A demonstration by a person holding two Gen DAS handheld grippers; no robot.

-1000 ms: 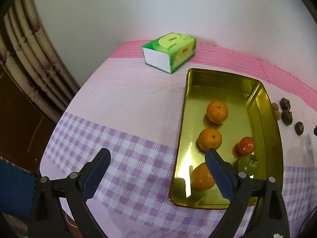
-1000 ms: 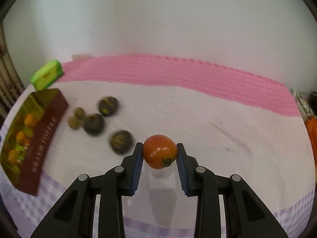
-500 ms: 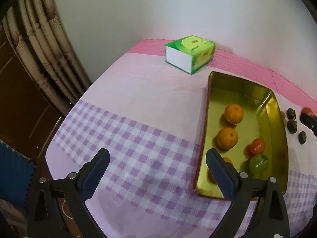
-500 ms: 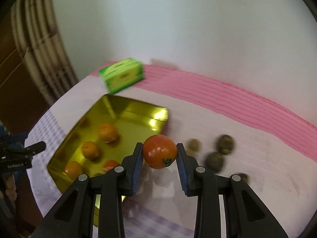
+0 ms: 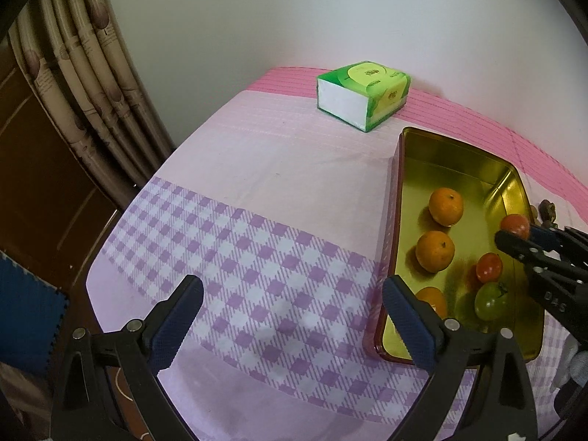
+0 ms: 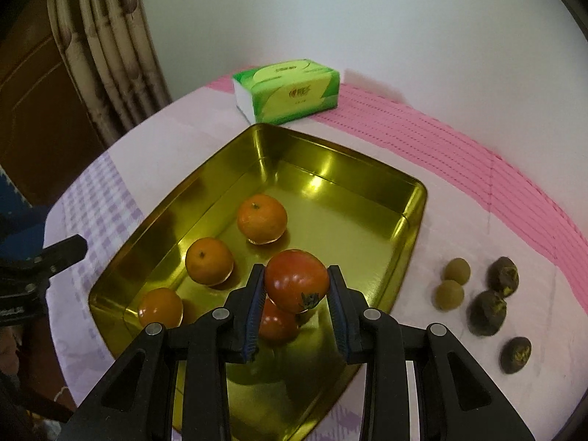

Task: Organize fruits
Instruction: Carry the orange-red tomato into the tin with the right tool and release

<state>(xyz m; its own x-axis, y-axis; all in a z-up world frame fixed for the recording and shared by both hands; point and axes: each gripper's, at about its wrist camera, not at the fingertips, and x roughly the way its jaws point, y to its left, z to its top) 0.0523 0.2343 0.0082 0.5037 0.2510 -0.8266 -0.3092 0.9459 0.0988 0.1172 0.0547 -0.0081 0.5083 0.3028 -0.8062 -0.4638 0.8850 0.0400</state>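
Left wrist view: the left gripper (image 5: 292, 307) is hanging over the purple-checked part of the tablecloth (image 5: 257, 183), its jaws standing wide with nothing between them. Its right finger is overlapping the near left corner of the gold tray (image 5: 455, 154), which is lying at the right of the table. Inside the tray three oranges are sitting in a row along the left side: the far orange (image 5: 445, 206), the middle orange (image 5: 435, 251) and the near orange (image 5: 433, 301), the last partly hidden by the finger. A red tomato (image 5: 489, 267) and a green tomato (image 5: 490, 300) are lying just beside each other toward the tray's right wall. The right gripper (image 5: 523, 233) is reaching in from the right edge over that wall, gripping a second red tomato (image 5: 514, 223). A green tissue pack (image 5: 362, 95) is standing at the far end on the pink stripe, apart from the tray.

Right wrist view: the right gripper (image 6: 296, 292) is pinching the held tomato (image 6: 296, 280) between its blue pads, above the near part of the tray (image 6: 330, 169). Another red tomato (image 6: 277, 325) is lying in the tray directly beneath. The three oranges (image 6: 261, 218) (image 6: 208, 261) (image 6: 160, 307) are lining the tray's left side. To the right of the tray, on the cloth, two small olive-green fruits (image 6: 455, 270) are touching each other, and three dark wrinkled fruits (image 6: 487, 312) are lying near them. The tissue pack (image 6: 290, 90) is sitting beyond the tray's far corner.
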